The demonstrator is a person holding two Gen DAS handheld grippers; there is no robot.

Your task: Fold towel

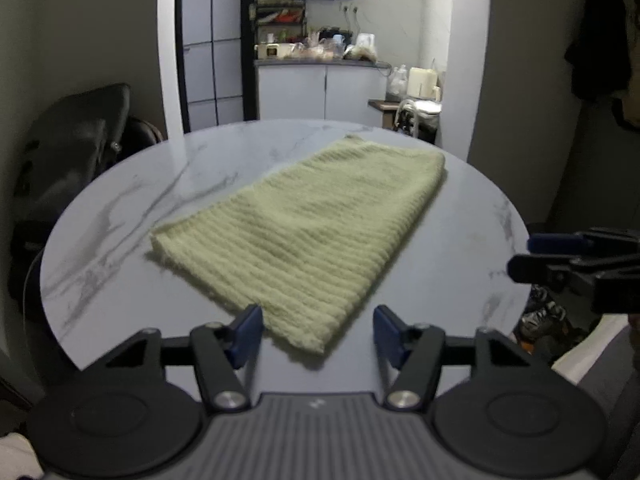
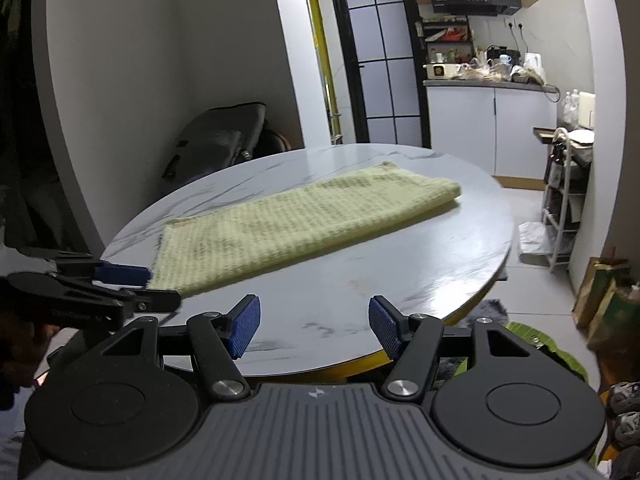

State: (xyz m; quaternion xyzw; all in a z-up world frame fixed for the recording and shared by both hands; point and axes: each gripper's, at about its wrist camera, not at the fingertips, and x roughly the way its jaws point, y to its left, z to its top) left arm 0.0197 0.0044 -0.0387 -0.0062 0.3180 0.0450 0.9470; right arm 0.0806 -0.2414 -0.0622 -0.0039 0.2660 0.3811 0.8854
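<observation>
Pale green ribbed cloth, the towel (image 1: 304, 236), is lying flat on the round marble surface (image 1: 120, 216) in the left wrist view, already looking doubled along its far right edge. The left gripper (image 1: 318, 330) is hovering with its jaws spread wide, the towel's near corner sitting between them but untouched. The right gripper (image 1: 560, 258) is showing at the right, off the surface's rim; whether it is parted cannot be told from here. If the left gripper is closing on only the top layer, the fold could be peeling open; a low approach could be pushing the corner and bunching it. Bare marble is lying to the left, and the rim is close on the near side.

From the right wrist view, the right gripper (image 2: 314, 326) is hanging with jaws wide apart over bare marble near the rim, holding nothing. The towel (image 2: 296, 224) is lying well ahead and to its left. The left gripper (image 2: 120, 284) is sitting just beside the towel's near corner. Both grippers are working near the same corner, so they could be colliding. Open marble is stretching to the right, beyond it a drop to the floor.
</observation>
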